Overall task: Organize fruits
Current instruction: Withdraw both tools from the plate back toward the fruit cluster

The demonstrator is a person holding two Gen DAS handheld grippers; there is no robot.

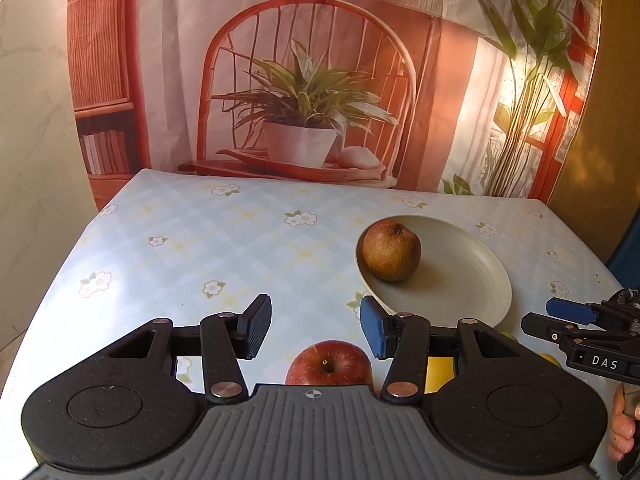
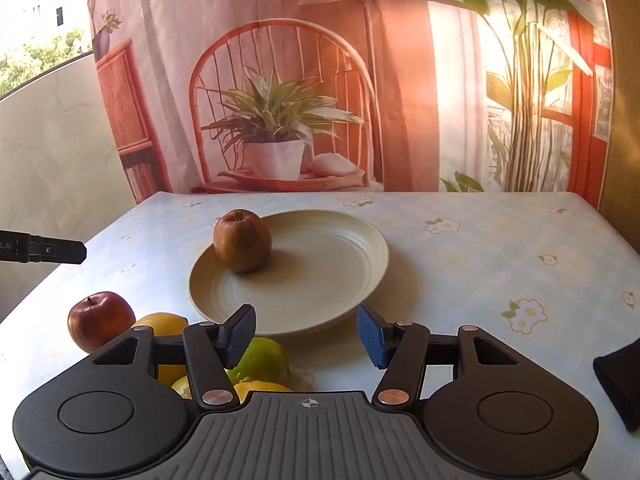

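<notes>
A brownish apple (image 1: pixel 392 250) sits at the left edge of a cream plate (image 1: pixel 460 280) on the flowered tablecloth. My left gripper (image 1: pixel 316 328) hovers open and empty in front of it, with a red apple (image 1: pixel 328 364) on the cloth below its fingers. In the right wrist view the brownish apple (image 2: pixel 242 246) and plate (image 2: pixel 320 280) lie ahead of my right gripper (image 2: pixel 308 336), which is open and holds nothing. The red apple (image 2: pixel 100 320), a lemon (image 2: pixel 164 322), a green fruit (image 2: pixel 262 360) and another yellow fruit (image 2: pixel 260 386) cluster at its lower left.
A printed backdrop hangs right behind the table's far edge (image 1: pixel 320 184). A hand (image 1: pixel 624 420) holds the right gripper (image 1: pixel 544 318) at the right edge. One left-gripper finger (image 2: pixel 68 252) pokes in from the left. A dark object (image 2: pixel 620 380) lies at the right.
</notes>
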